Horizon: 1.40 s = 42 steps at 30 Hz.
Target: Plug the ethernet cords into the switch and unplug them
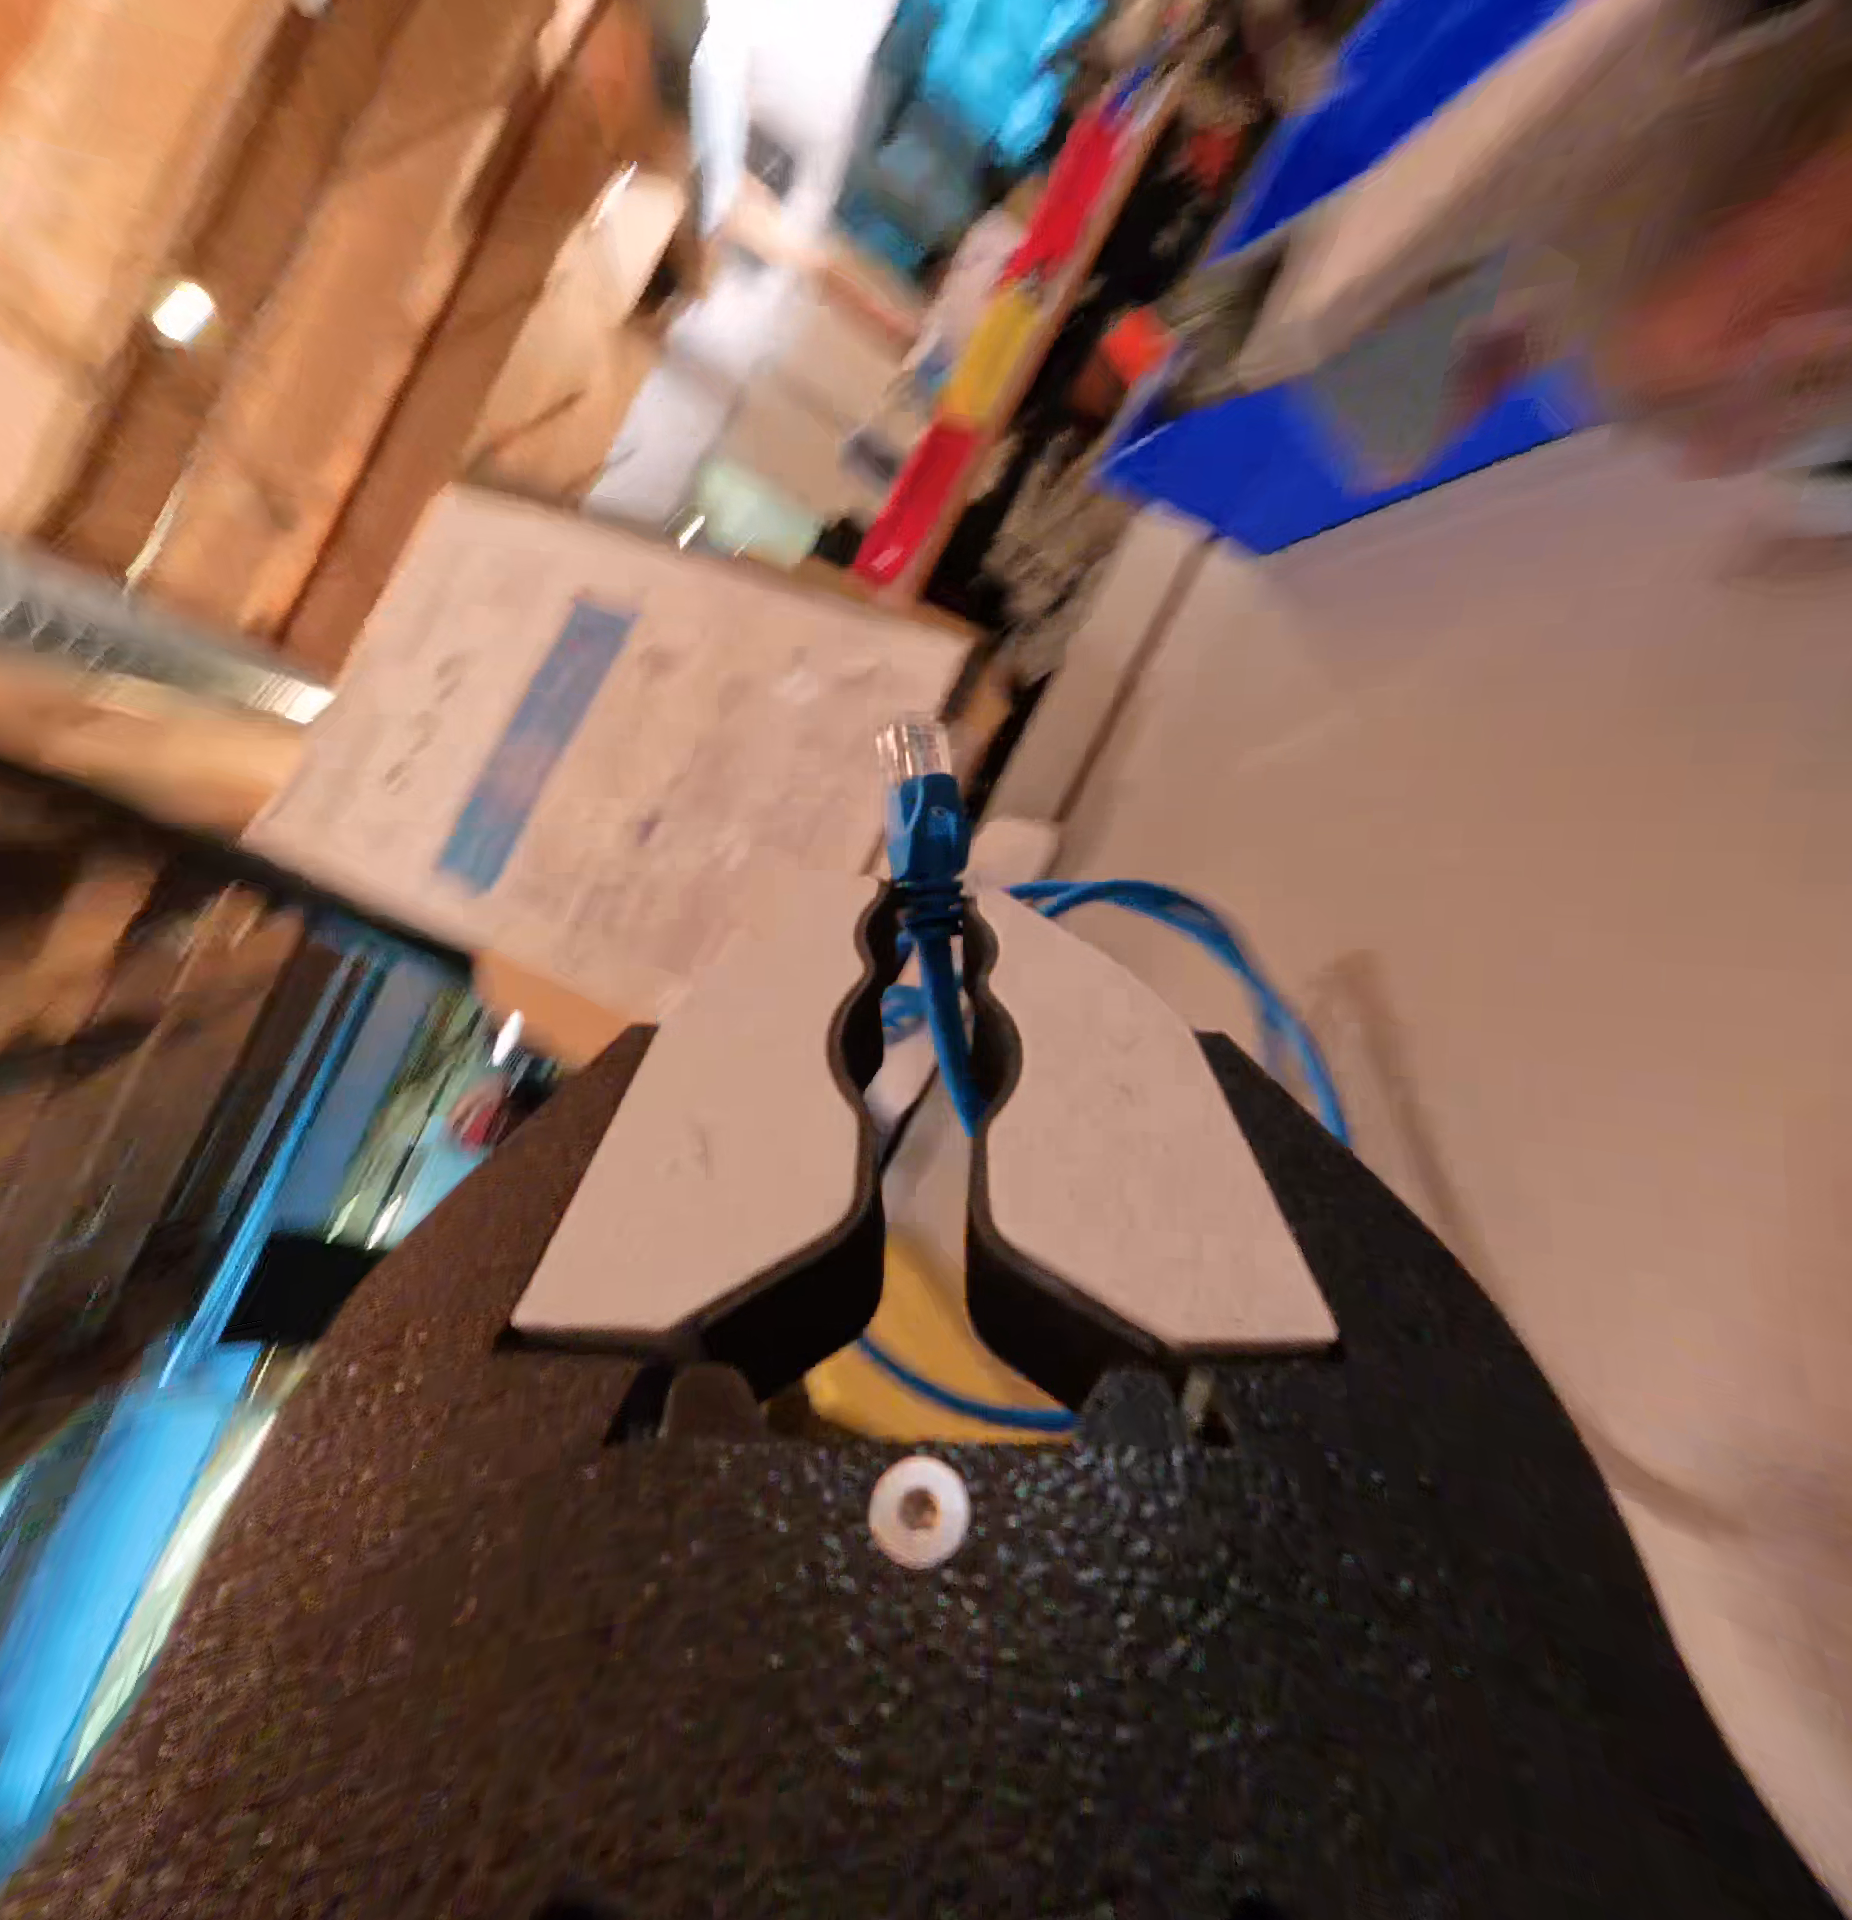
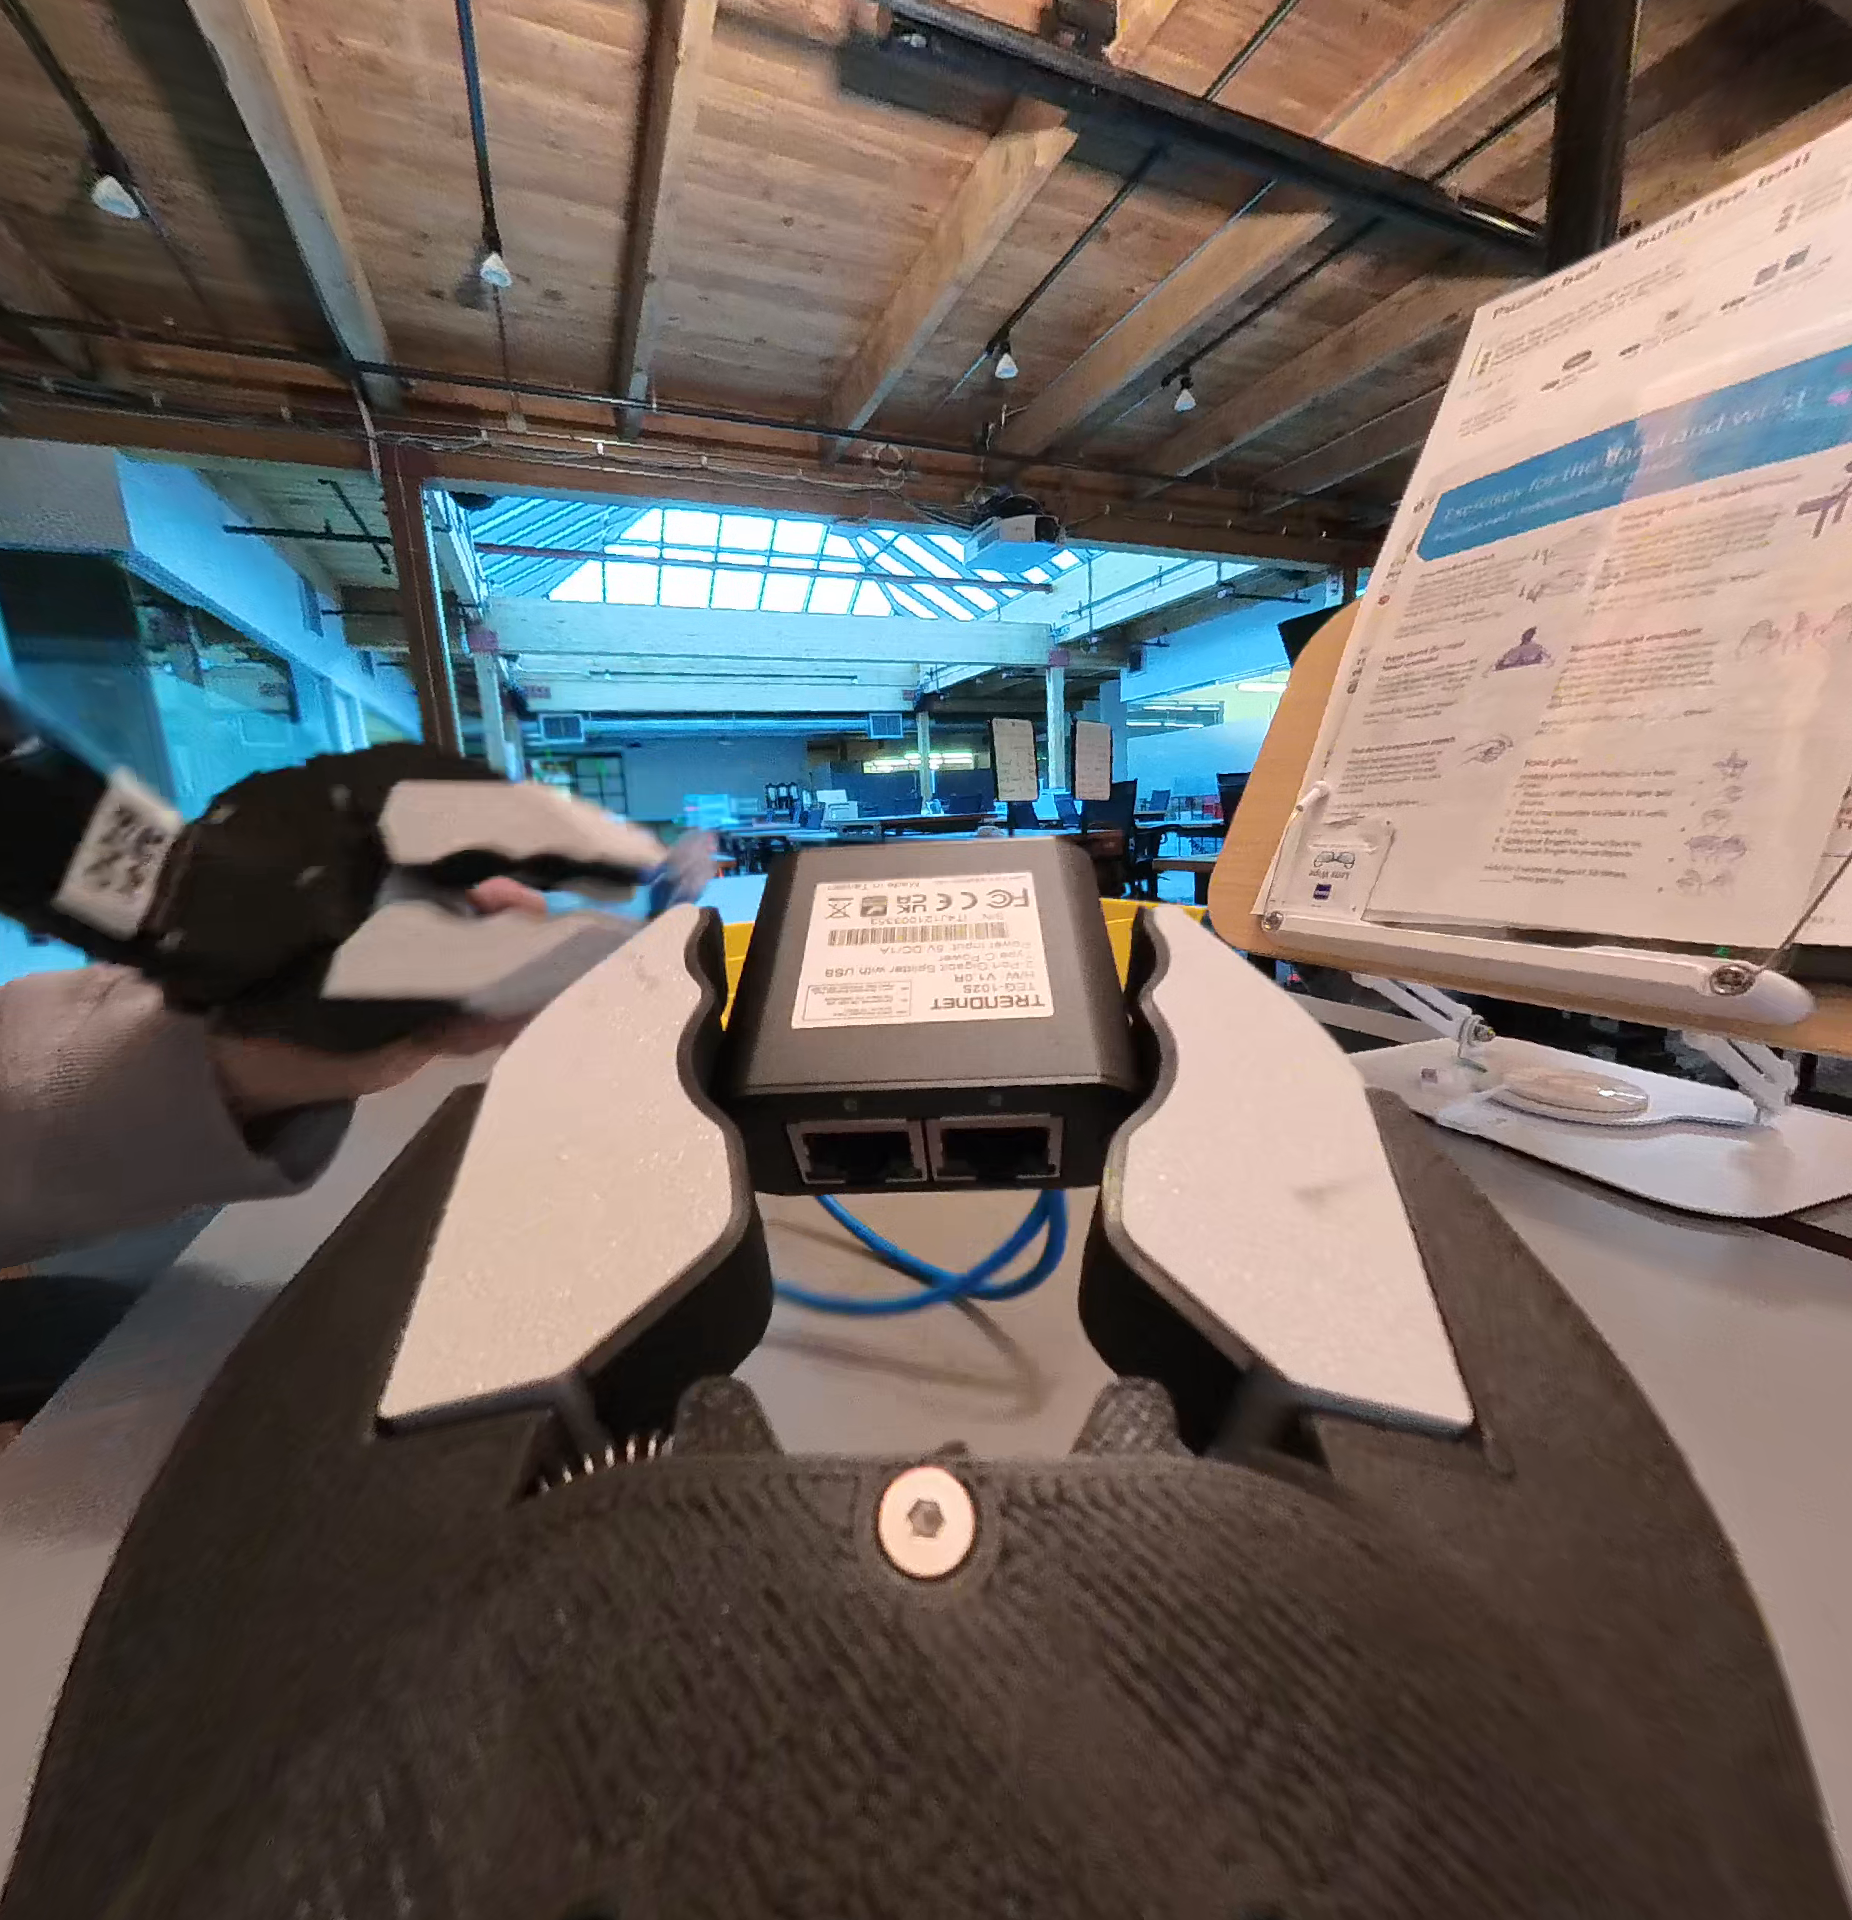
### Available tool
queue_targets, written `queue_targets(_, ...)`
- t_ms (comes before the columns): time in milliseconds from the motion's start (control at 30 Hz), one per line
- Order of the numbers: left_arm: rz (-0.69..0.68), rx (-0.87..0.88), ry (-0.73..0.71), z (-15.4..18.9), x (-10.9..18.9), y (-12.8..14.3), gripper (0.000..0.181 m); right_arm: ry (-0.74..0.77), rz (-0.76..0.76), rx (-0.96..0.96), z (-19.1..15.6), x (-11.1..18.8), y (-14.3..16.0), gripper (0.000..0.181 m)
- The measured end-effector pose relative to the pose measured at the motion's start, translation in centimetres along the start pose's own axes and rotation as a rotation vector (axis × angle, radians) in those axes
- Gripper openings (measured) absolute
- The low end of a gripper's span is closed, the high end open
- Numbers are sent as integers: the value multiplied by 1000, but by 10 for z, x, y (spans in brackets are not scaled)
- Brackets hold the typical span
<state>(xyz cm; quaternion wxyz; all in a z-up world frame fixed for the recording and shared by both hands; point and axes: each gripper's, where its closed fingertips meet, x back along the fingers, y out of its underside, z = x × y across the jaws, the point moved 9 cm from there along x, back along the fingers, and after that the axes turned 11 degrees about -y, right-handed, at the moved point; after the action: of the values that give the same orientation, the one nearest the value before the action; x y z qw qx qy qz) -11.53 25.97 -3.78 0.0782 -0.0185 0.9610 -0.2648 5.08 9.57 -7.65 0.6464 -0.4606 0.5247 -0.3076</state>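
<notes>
My left gripper [image 1: 924, 891] is shut on a blue ethernet cord [image 1: 937, 997] just behind its plug [image 1: 917, 790]; the clear plug tip sticks out past the fingertips. The rest of the cord loops off to the right. My right gripper [image 2: 927, 925] is shut on a small black switch [image 2: 927, 997], held above the table with its white-labelled underside up and two empty ports [image 2: 927, 1151] facing the camera. The left gripper also shows blurred at the left of the right wrist view [image 2: 506, 883], with a hint of blue at its tip. Blue cord [image 2: 953, 1268] lies on the table under the switch.
A tilted document stand with a printed sheet [image 2: 1587, 665] stands on the grey table [image 2: 1628, 1403] at the right; it shows blurred in the left wrist view [image 1: 610, 769]. Blue bins [image 1: 1348, 447] and a yellow object [image 2: 1161, 914] sit beyond. A sleeve [image 2: 80, 1122] is at the left.
</notes>
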Motion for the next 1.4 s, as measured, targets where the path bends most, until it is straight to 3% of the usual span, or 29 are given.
queue_targets(167, 129, -207, 342, 69, 32, -24, 11, -2, -13, 20, 1, 5, -4, 75)
queue_targets(300, -5, -161, 699, 100, 44, -16, 9, -10, -39, 36, 0, 5, -4, 75)
queue_targets(400, -100, -73, 847, 106, 39, -8, 11, -19, -67, 39, -1, 3, -2, 75)
queue_targets(533, -212, 196, 1091, 96, 28, -6, 20, -27, -101, 41, -2, 1, 3, 75)
queue_targets(633, -158, 276, 1212, 80, 24, -8, 19, -32, -101, 38, -2, 0, 3, 75)
queue_targets(800, -146, 152, 1234, 78, 17, 0, 17, -49, -102, 33, -3, -1, 4, 75)
queue_targets(1000, -106, 182, 1337, 76, 20, -9, 11, -53, -108, 34, -3, -2, 4, 75)
queue_targets(1133, -224, 62, 1228, 85, 16, -1, 11, -57, -118, 31, -3, -2, 5, 75)
queue_targets(1400, -231, 100, 1087, 80, 6, 1, 22, -65, -121, 25, -4, -3, 6, 75)
